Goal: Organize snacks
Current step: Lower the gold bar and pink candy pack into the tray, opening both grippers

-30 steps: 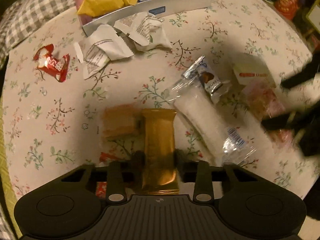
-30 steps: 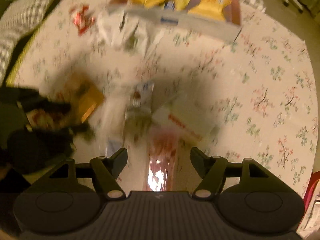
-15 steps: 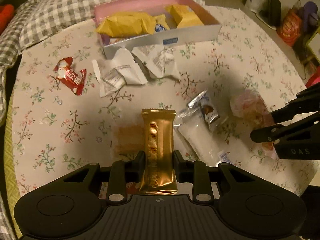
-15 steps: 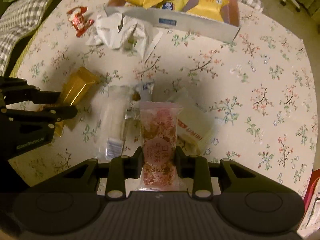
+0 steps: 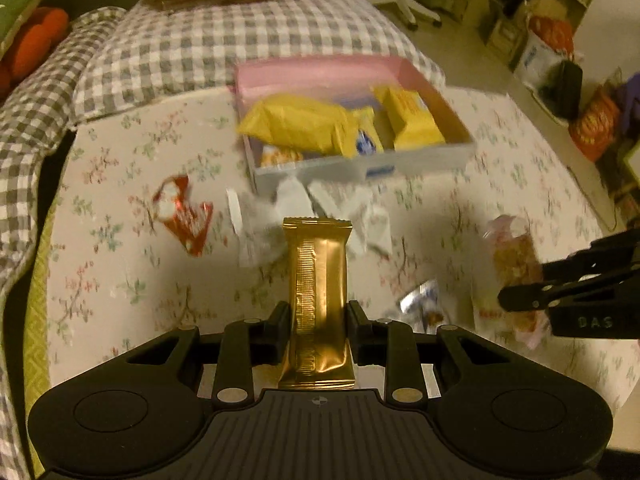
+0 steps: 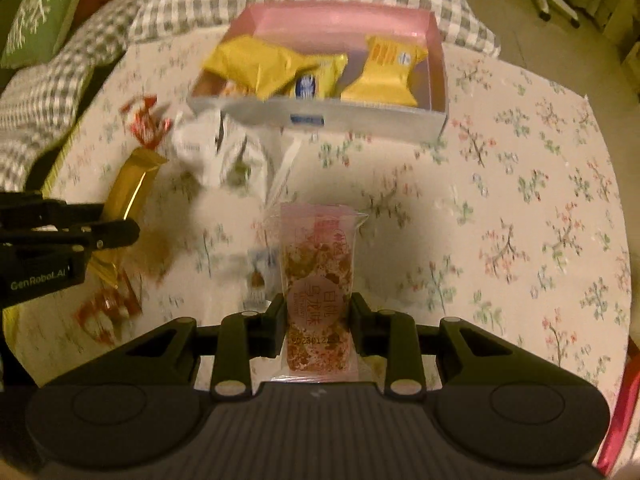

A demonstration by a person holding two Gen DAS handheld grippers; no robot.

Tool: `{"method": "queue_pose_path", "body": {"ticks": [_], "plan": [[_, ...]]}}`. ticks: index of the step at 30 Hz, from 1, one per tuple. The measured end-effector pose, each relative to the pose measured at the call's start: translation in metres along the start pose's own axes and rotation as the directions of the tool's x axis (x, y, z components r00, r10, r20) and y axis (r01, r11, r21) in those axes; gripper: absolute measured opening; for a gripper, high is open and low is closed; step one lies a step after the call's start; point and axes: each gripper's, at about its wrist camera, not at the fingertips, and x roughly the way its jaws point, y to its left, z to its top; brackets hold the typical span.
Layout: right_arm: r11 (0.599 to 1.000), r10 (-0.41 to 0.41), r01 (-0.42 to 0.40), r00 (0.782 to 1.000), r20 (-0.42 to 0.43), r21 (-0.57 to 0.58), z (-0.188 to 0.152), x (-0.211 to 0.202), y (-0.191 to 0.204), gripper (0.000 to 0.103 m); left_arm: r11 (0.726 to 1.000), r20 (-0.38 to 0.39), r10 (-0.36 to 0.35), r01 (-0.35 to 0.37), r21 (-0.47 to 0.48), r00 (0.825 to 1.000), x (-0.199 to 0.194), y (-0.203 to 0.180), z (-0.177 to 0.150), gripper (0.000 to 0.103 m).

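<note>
In our left wrist view the left gripper (image 5: 318, 330) is clamped on a gold-wrapped bar (image 5: 318, 296) that stands up between its fingers. Off to its right the right gripper (image 5: 520, 286) shows side-on, pinching a pink speckled snack (image 5: 512, 256). Only our right wrist view lets us read that snack: the right gripper (image 6: 316, 326) grips the clear pink packet (image 6: 318, 276) low on its body, printed label facing us. There the left gripper (image 6: 120, 228) sits to the left with the gold bar (image 6: 132, 182) poking past it.

Ahead of both grippers lies the pink box (image 5: 320, 72) with its white front wall (image 6: 320, 118). Inside we see a large yellow bag (image 5: 298, 124) on the left and a smaller yellow pack (image 6: 386, 74) on the right. Between box and grippers lie crumpled white wrappers (image 6: 224, 152), with a red wrapper (image 5: 182, 214) further left on the floral cloth (image 6: 540, 200).
</note>
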Motion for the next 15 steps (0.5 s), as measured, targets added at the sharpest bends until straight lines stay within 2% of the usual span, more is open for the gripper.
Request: {"method": "queue_pose_path", "body": {"ticks": [5, 8, 15], "plan": [[1.0, 0.022, -0.023, 1.0, 0.019, 0.013, 0.03, 0.005, -0.003, 0.029, 1.0, 0.045, 0.009, -0.007, -0.026, 0.999, 0.004, 0.011, 0.032, 0.027], [1.0, 0.016, -0.016, 1.0, 0.027, 0.0, 0.049, 0.011, 0.001, 0.029, 0.999, 0.044, -0.003, 0.004, -0.037, 0.999, 0.017, 0.018, 0.05, 0.027], [0.996, 0.093, -0.094, 0.993, 0.075, 0.01, 0.086, 0.023, 0.003, 0.029, 0.992, 0.047, -0.088, 0.092, -0.088, 0.995, 0.057, 0.031, 0.09, 0.027]]}}
